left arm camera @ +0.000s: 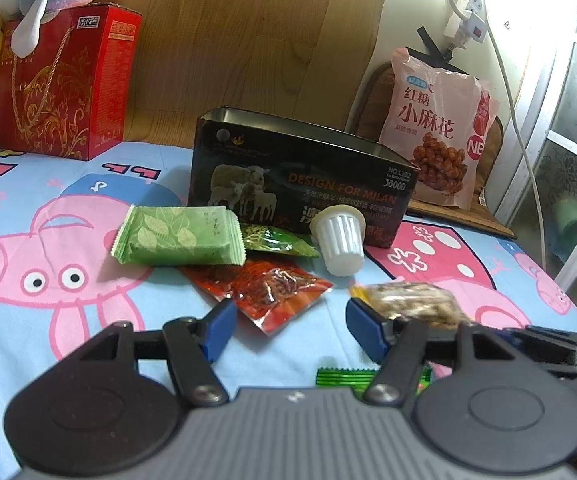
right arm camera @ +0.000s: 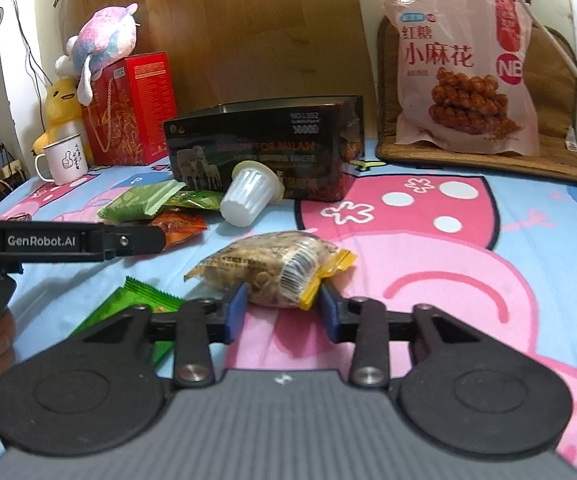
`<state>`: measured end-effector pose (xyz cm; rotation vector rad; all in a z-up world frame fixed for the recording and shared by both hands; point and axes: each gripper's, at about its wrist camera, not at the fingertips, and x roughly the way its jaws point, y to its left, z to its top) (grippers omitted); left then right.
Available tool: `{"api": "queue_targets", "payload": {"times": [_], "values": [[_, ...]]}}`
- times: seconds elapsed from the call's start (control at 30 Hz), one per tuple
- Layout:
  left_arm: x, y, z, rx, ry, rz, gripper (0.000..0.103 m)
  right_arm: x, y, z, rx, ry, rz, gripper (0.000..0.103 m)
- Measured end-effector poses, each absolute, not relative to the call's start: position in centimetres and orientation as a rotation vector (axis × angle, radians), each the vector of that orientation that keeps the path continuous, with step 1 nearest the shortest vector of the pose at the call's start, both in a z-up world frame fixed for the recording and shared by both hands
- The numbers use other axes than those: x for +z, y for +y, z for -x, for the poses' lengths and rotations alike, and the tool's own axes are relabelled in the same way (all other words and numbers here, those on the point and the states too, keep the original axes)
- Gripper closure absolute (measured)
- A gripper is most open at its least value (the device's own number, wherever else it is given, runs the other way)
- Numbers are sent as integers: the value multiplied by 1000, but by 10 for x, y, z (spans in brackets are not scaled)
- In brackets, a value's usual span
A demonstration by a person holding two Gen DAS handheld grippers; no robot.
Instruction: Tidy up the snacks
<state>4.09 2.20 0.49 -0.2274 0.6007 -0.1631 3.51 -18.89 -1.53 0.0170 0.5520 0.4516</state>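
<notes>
Cup [right arm camera: 244,196] beside box [right arm camera: 264,148], packets [left arm camera: 180,236] nearby

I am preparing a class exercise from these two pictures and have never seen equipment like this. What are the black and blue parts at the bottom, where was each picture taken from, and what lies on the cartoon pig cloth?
No robot arm is here: a person holds a hand-operated two-finger gripper in each hand. Each picture comes from a wide-angle camera on one gripper, looking forward along its blue fingers.

In the left camera's picture, the left gripper stands open with nothing between its fingers. In the right camera's picture, the right gripper has a clear peanut packet between its pads; they seem to press its near end.

On the cloth lie a pale green wrapped snack, a red packet, a white ribbed cup on its side, and a bright green wrapper. Behind them stands an open black box, probably where the snacks belong.
</notes>
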Motion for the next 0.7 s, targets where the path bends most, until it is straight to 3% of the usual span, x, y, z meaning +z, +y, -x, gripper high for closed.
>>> {"api": "queue_targets", "payload": {"times": [0.37,0.7], "values": [[5,28,-42,-172,611,259,41,-15,-179,-36,500,554,-5,68],[24,22,-58,-280,631,269,40,-15,-182,-36,529,558,-39,60]]}}
